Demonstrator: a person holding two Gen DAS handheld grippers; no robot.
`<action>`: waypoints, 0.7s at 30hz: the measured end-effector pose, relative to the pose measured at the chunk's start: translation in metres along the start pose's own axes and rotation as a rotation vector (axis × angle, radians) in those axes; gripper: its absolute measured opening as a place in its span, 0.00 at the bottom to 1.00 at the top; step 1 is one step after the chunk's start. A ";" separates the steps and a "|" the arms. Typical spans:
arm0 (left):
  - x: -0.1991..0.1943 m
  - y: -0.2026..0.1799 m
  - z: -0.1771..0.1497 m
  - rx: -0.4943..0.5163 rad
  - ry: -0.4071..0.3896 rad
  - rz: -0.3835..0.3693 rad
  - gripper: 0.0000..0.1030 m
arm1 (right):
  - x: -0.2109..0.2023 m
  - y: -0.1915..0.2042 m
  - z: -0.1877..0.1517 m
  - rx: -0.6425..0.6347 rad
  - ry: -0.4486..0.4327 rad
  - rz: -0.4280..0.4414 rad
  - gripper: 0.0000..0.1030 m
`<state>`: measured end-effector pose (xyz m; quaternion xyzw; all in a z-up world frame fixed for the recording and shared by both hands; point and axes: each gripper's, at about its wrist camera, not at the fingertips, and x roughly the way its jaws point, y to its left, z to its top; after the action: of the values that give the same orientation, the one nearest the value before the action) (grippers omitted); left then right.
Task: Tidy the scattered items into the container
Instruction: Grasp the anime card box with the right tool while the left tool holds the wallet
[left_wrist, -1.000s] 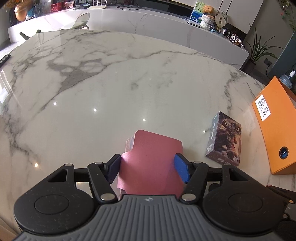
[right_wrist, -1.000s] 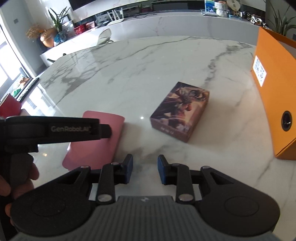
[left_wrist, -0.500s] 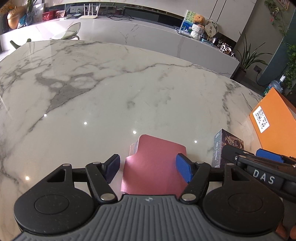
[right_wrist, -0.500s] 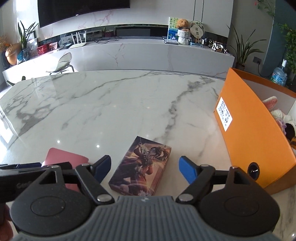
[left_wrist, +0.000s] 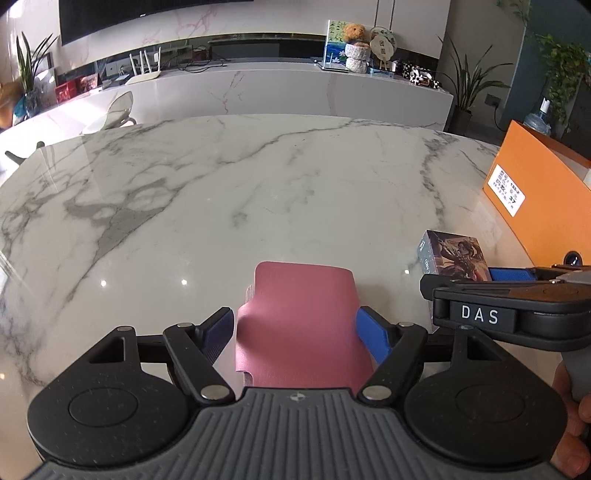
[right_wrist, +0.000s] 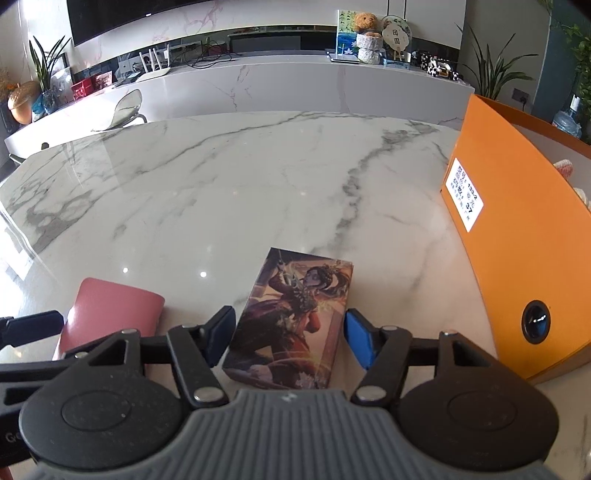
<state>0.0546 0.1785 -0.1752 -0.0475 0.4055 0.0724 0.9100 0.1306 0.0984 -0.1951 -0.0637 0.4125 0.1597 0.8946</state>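
Note:
A pink leather wallet (left_wrist: 301, 314) lies on the marble table between the blue pads of my left gripper (left_wrist: 297, 334); the pads touch or nearly touch its sides. It also shows in the right wrist view (right_wrist: 110, 314). An illustrated card box (right_wrist: 291, 317) lies flat between the fingers of my right gripper (right_wrist: 290, 338), which is open with small gaps on both sides. The box also shows in the left wrist view (left_wrist: 454, 254), with the right gripper (left_wrist: 513, 275) over it. An orange container (right_wrist: 517, 240) stands to the right.
The marble table (right_wrist: 221, 177) stretches far ahead and to the left. The orange container (left_wrist: 535, 199) holds some soft items seen over its rim. A long white counter with a plush bear, a picture and plants runs behind the table.
My right gripper opened wide and moved forward, so its fingers now straddle the card box. My left gripper stays around the pink wallet, and its view has tilted up.

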 end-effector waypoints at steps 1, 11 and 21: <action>-0.002 -0.004 -0.002 0.022 -0.009 0.004 0.84 | -0.002 -0.002 -0.002 -0.003 0.004 0.004 0.65; 0.012 -0.031 -0.013 0.186 -0.020 0.142 0.91 | -0.022 -0.018 -0.023 -0.016 0.024 0.020 0.65; 0.012 -0.015 -0.015 0.088 -0.046 0.120 0.89 | -0.028 -0.016 -0.032 -0.039 0.024 0.034 0.65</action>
<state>0.0545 0.1626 -0.1934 0.0187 0.3896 0.1100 0.9142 0.0961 0.0689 -0.1948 -0.0759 0.4209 0.1820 0.8854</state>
